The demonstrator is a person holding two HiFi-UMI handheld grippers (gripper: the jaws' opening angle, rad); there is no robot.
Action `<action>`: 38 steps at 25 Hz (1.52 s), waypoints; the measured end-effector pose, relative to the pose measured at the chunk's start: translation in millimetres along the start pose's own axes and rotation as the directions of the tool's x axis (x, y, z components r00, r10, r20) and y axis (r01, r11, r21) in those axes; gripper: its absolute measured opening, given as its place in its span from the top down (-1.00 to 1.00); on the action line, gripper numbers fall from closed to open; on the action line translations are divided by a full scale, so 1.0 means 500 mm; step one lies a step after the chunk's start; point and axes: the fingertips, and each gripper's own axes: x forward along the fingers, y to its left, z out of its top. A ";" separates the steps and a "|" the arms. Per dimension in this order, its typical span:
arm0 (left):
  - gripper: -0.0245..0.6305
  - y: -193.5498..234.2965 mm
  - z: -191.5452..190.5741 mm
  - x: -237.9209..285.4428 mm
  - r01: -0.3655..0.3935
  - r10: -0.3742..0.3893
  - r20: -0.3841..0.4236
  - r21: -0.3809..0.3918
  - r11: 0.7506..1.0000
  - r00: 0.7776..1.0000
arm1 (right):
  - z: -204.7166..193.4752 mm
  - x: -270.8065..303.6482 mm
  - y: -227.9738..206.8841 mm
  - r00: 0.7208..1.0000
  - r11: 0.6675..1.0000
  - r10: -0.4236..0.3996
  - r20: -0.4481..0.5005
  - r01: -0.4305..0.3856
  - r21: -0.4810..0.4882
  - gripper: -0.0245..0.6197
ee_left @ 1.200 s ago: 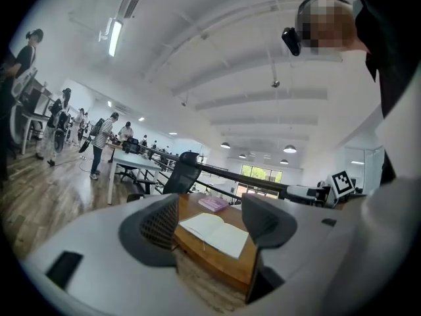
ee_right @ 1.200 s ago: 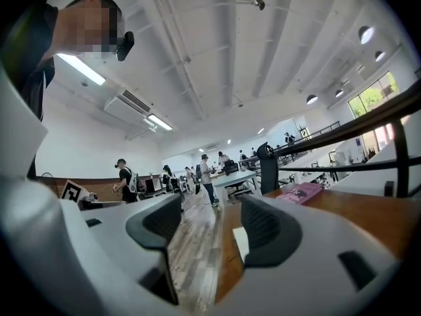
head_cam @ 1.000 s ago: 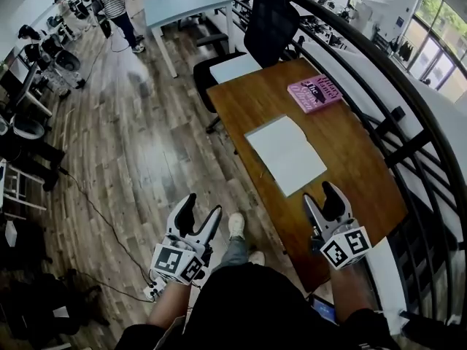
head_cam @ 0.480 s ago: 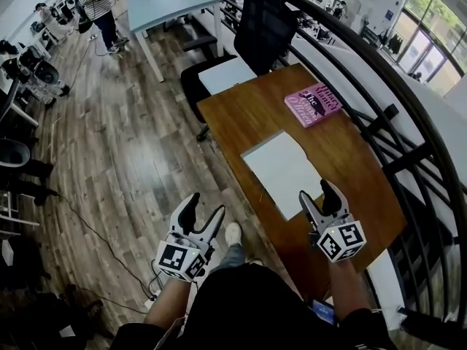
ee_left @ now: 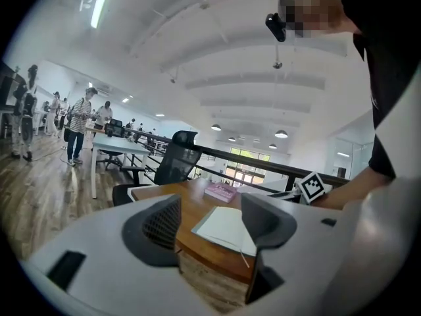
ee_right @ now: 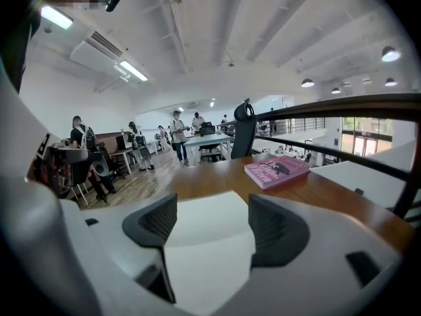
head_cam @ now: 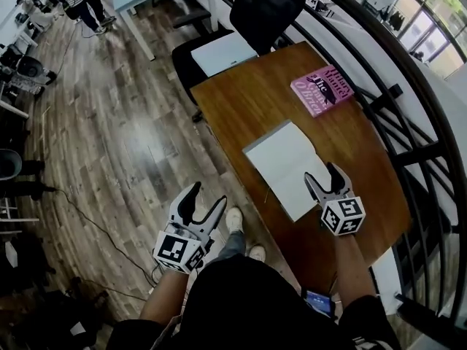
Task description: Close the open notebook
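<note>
White paper faces up where the notebook (head_cam: 287,168) lies flat on the wooden table (head_cam: 241,100), near the table's left edge and close to the person, its long sides running away at a slant. I cannot make out a spine or a second leaf, so it is unclear which edge must be turned over. The right gripper (head_cam: 325,176) hangs over the notebook's near right corner with its jaws spread wide and nothing between them but the page below (its own view shows white paper filling the gap). That placement looks like a lead-in to catching an edge and folding it across. The left gripper (head_cam: 206,198) is held off the table, over the floorboards (head_cam: 109,144) to the left, with its jaws likewise parted and empty. It is probably kept there to stay out of the way, or in reserve to steady the notebook. A pink book (head_cam: 321,90) rests farther along the table, well apart from the notebook, so it should not hinder the fold. Beyond the far end stands a black office chair (head_cam: 266,6), and a dark railing (head_cam: 408,122) runs along the table's right side.
</note>
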 end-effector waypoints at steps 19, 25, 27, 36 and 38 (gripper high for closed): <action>0.04 0.078 -0.091 0.048 0.015 -0.024 -0.134 -0.065 0.998 0.991 | -0.176 0.189 -0.115 0.939 1.000 -0.011 -0.345 0.011 0.000 -0.38; 0.04 0.091 -0.112 0.052 0.018 -0.032 -0.157 -0.092 0.996 0.987 | -0.184 0.197 -0.114 0.925 1.000 0.025 -0.380 -0.019 0.018 -0.39; 0.04 0.092 -0.120 0.057 0.020 -0.036 -0.163 -0.100 0.995 0.986 | -0.185 0.199 -0.114 0.923 1.000 0.026 -0.383 -0.021 0.016 -0.39; 0.04 0.092 -0.143 0.070 0.040 -0.060 -0.188 -0.106 0.994 0.980 | -0.196 0.192 -0.062 0.920 0.999 0.033 -0.391 -0.028 0.019 -0.39; 0.04 0.094 -0.151 0.072 0.040 -0.061 -0.195 -0.107 0.993 0.979 | -0.201 0.189 -0.044 0.921 1.000 0.022 -0.388 -0.013 0.027 -0.39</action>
